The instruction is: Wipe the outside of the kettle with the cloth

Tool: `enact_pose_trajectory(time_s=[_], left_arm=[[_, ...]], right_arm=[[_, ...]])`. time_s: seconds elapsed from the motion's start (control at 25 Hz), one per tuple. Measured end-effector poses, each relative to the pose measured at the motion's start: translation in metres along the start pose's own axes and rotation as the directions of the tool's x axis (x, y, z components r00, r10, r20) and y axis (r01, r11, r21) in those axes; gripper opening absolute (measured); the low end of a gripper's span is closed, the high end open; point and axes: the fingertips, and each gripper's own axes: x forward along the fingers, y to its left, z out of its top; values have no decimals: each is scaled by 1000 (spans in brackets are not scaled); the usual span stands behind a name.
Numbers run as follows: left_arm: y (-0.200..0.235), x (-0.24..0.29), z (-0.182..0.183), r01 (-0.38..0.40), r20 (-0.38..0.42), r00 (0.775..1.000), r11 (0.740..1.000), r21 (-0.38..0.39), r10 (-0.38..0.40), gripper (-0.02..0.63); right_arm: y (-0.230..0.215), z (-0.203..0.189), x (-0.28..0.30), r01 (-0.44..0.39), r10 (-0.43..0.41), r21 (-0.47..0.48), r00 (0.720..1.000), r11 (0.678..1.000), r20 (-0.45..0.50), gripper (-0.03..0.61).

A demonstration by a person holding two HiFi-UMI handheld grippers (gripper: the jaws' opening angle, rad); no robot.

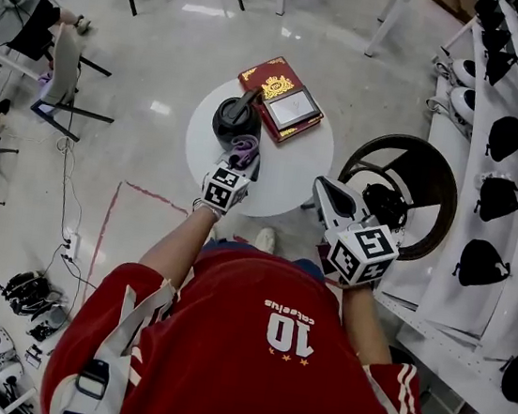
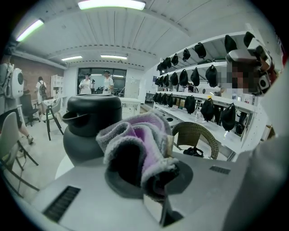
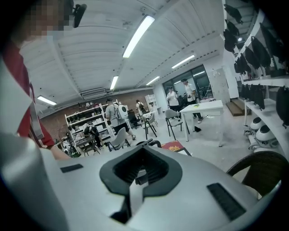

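A black kettle (image 1: 234,118) stands on the left part of a small round white table (image 1: 292,173). A bunched purple and grey cloth (image 1: 243,152) is held just in front of it. My left gripper (image 1: 243,161) is shut on that cloth. In the left gripper view the cloth (image 2: 137,149) fills the jaws and hides the fingertips of my left gripper (image 2: 152,180); the kettle (image 2: 88,128) sits close behind it to the left, and I cannot tell whether they touch. My right gripper (image 1: 328,191) hovers at the table's right edge, shut and holding nothing (image 3: 137,179).
A red book with a gold emblem (image 1: 281,100) lies on the table behind and to the right of the kettle. A dark wicker chair (image 1: 434,172) stands right of the table. Shelves with black bags (image 1: 509,140) line the right wall. Chairs and people stand further off.
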Motion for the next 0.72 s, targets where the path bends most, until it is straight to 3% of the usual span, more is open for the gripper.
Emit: enact_pose_trajectory(time_s=[0.4,0.72], left_arm=[[-16,24,27,50,11,999,998,33,-50,44],[-33,12,51,68,21,997,990,127,-71,44]], right_arm=[[-20,0,-19,35,-35,7,999,999,20,17],[-23,-2,-24,12,-14,48,999,999,47,17]])
